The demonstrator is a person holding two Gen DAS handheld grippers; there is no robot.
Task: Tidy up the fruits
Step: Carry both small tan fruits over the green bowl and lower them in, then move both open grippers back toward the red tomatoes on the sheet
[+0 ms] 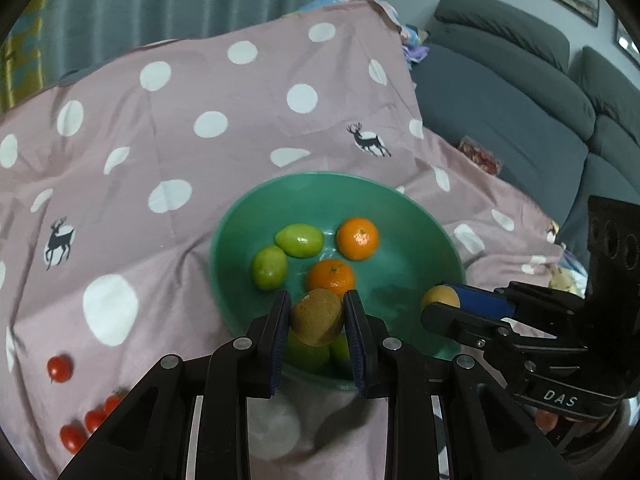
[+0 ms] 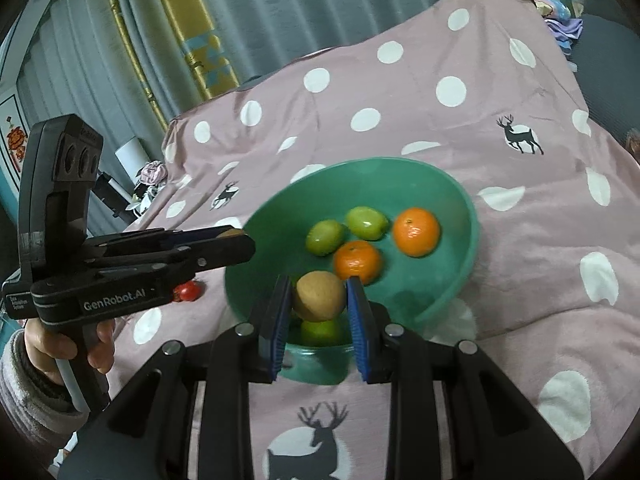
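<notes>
A green bowl (image 1: 240, 240) (image 2: 460, 200) sits on the pink spotted cloth and holds two oranges (image 1: 357, 238) (image 2: 416, 231) and several green fruits (image 1: 299, 240) (image 2: 367, 222). My left gripper (image 1: 317, 316) is shut on a brown kiwi (image 1: 317, 317) above the bowl's near side. My right gripper (image 2: 319, 298) is shut on a tan kiwi (image 2: 320, 296), also above the bowl's near side. In the left wrist view the right gripper (image 1: 452, 304) enters from the right with its kiwi (image 1: 439, 297). In the right wrist view the left gripper (image 2: 236, 240) enters from the left.
Several red cherry tomatoes (image 1: 60, 368) lie on the cloth left of the bowl; one shows in the right wrist view (image 2: 188, 291). A grey sofa (image 1: 520, 120) stands at the right. Curtains hang behind.
</notes>
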